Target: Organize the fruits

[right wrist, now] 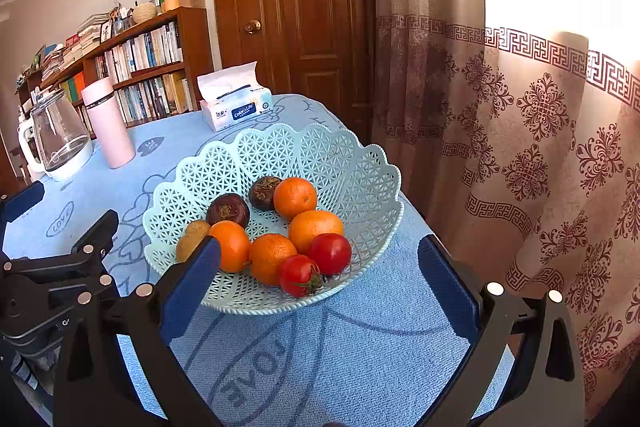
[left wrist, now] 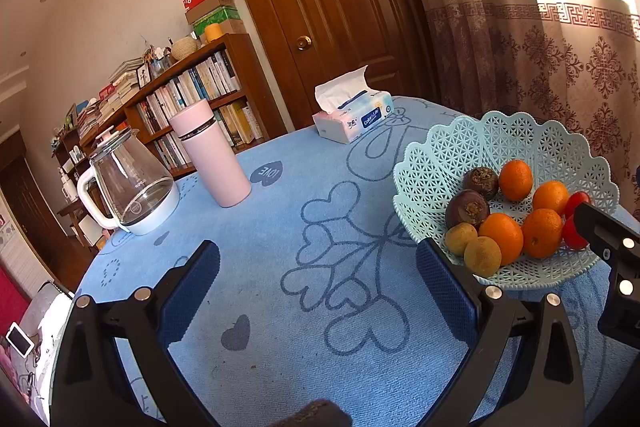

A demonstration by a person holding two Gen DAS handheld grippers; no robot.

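Ten fruits fill the pale lattice basket (right wrist: pixel 360 183) on my blue tablecloth (right wrist: pixel 360 347): four oranges (right wrist: pixel 295 197), two tomatoes (right wrist: pixel 330 253), two dark round fruits (right wrist: pixel 228 209) and two small brown ones (left wrist: pixel 482 255). My left gripper (left wrist: pixel 318 287) and right gripper (right wrist: pixel 320 291) both hang with jaws apart, holding nothing.

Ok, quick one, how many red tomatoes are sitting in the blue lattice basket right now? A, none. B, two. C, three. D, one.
B: the right wrist view shows two red tomatoes side by side at the near edge of the basket, next to the oranges.
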